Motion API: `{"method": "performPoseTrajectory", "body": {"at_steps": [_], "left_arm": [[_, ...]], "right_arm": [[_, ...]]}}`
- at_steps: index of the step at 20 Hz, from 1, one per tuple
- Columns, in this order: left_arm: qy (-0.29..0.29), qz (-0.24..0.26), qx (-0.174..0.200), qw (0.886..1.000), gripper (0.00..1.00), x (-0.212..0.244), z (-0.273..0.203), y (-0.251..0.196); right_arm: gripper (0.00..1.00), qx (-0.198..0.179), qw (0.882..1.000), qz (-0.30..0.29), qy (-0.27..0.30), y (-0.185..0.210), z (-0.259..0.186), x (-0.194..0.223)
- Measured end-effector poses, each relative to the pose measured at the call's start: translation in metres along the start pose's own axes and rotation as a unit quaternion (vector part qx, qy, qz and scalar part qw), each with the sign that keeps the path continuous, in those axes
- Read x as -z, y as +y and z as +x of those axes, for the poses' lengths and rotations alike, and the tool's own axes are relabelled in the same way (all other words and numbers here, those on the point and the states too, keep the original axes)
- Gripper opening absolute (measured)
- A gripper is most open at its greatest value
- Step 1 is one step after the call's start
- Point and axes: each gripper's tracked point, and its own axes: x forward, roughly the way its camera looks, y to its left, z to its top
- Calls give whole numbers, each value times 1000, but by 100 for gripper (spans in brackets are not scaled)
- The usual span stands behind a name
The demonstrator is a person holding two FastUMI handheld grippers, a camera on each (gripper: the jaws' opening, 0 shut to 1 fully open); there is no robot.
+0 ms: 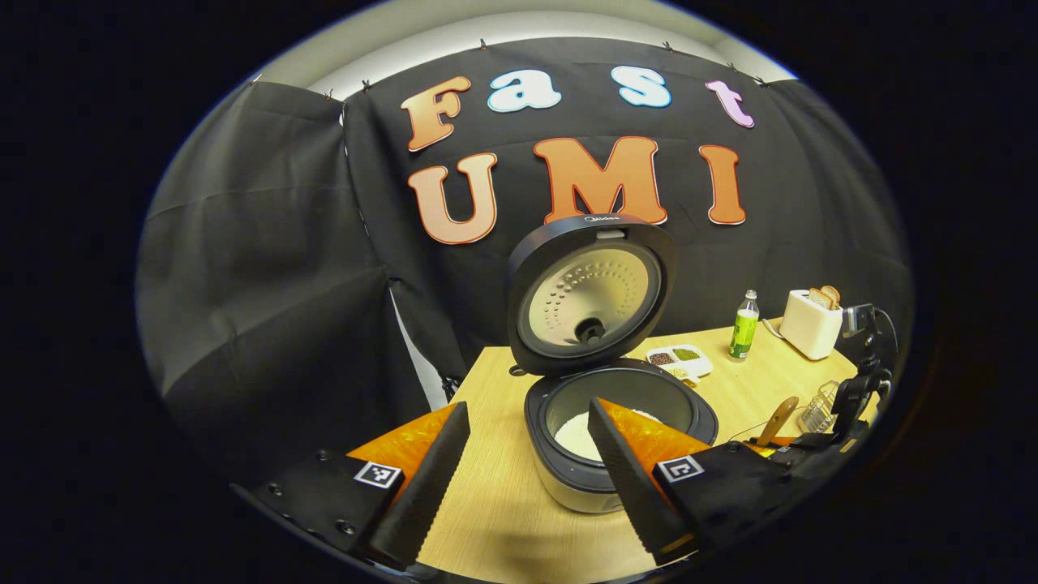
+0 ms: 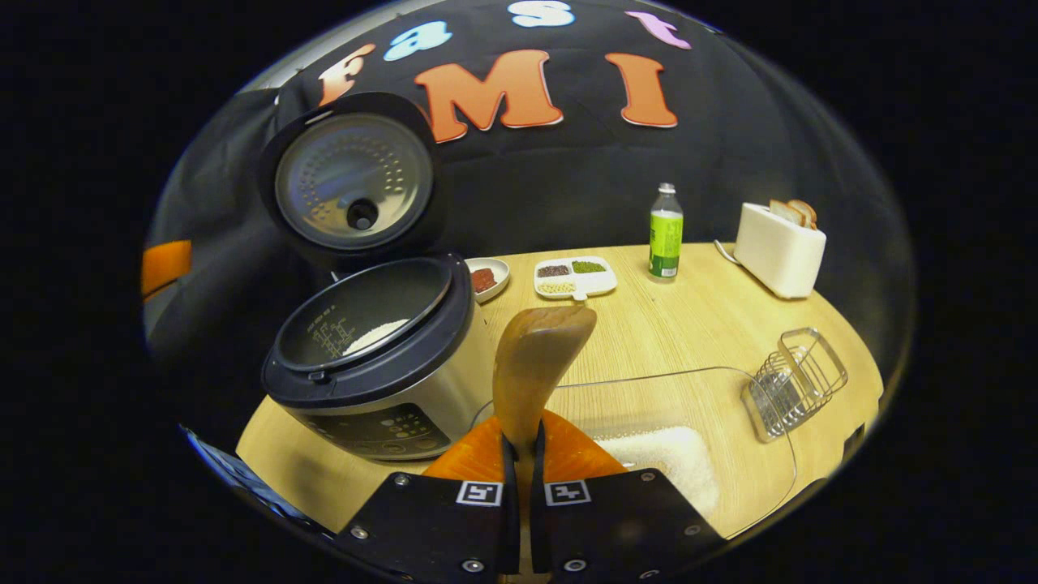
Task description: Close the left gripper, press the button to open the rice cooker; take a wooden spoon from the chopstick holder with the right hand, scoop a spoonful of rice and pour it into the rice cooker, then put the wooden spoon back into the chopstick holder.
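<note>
the right gripper (image 2: pixel 519 454) clamps the wooden spoon (image 2: pixel 539 357) above the clear rice tray (image 2: pixel 730 389); the left gripper (image 1: pixel 527 470) is open. the rice cooker (image 2: pixel 381 365) stands open. return the spoon upright into the chopstick holder (image 2: pixel 795 381).

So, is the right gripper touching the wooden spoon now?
Touching. In the right gripper view, the right gripper has both fingers pressed on the handle of the wooden spoon, with no gap visible.

I can't see the wooden spoon (image 2: pixel 539 361) handle's end between my fingers, nor the rice cooker (image 1: pixel 600 438) base behind one.
</note>
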Motion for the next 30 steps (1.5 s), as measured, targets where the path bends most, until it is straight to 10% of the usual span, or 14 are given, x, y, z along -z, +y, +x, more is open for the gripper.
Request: {"method": "performPoseTrajectory", "body": {"at_steps": [17, 25, 30], "left_arm": [[1, 15, 8, 1000, 99, -9, -3, -16], [-7, -9, 8, 1000, 99, -18, -4, -36], [-16, -18, 1, 1000, 99, -24, -2, -48]], "right_arm": [[5, -99, 956, 260, 97, -34, 8, -1], [5, -152, 905, 385, 96, -77, -13, -25], [5, -197, 854, 476, 72, -96, -24, -73]]}}
